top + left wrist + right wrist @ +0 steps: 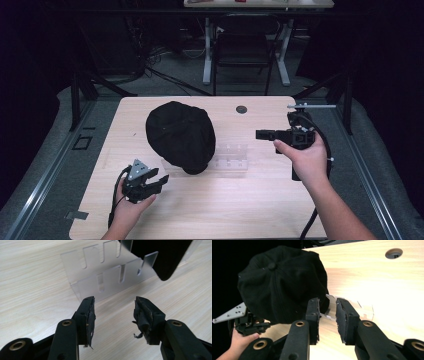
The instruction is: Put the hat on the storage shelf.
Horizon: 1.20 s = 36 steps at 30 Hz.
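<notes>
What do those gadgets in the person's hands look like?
Each hand holds a black two-fingered tool. The left gripper carries a grey three-cornered plate with small holes, and a black cable trails from it. The right gripper has a black cable looping behind the wrist. Brass-coloured rivets dot the fingers, whose dark pads look frayed. No sleeves show on the forearms.

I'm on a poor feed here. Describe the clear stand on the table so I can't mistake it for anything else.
Start at the wooden table and find the black cap near its middle. The clear stand sits under the cap's right edge, partly covered by it. It is see-through acrylic with rows of upright slots, the only transparent thing there.
</notes>
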Each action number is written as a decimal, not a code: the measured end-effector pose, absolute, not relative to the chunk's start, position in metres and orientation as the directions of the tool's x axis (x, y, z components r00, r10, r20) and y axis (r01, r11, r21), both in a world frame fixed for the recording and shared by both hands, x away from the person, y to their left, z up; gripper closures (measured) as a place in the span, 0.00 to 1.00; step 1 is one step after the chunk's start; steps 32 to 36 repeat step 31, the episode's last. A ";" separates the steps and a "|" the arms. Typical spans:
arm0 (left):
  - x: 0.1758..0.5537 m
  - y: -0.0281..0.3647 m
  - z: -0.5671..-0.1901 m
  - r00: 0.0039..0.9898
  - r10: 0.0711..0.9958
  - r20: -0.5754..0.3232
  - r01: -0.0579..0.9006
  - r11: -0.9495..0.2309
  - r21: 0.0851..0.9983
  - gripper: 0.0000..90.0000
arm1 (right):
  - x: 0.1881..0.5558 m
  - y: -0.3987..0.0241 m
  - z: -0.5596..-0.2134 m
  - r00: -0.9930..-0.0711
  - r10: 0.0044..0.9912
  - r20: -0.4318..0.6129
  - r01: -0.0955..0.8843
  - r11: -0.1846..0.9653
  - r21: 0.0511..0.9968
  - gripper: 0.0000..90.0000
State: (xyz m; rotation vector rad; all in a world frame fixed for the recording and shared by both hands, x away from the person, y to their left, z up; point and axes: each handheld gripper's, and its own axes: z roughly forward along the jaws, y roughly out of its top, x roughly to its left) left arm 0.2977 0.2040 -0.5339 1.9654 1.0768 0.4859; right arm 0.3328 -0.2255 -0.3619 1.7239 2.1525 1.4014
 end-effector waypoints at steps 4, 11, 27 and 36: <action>0.298 0.207 -0.537 0.553 0.830 -0.072 0.515 -0.273 0.813 0.57 | 0.325 -0.229 -0.375 -0.375 0.810 0.450 0.748 -0.022 0.663 0.79; 0.298 0.208 -0.541 0.558 0.827 -0.074 0.516 -0.276 0.811 0.55 | 0.308 -0.233 -0.405 -0.379 0.860 0.341 0.719 0.043 0.693 0.75; 0.296 0.204 -0.545 0.579 0.811 -0.083 0.502 -0.275 0.820 0.55 | 0.284 -0.242 -0.476 -0.333 0.920 0.207 0.694 0.091 0.714 0.70; 0.294 0.197 -0.541 0.596 0.797 -0.094 0.488 -0.267 0.831 0.55 | 0.278 -0.247 -0.495 -0.316 0.930 0.190 0.687 0.087 0.721 0.68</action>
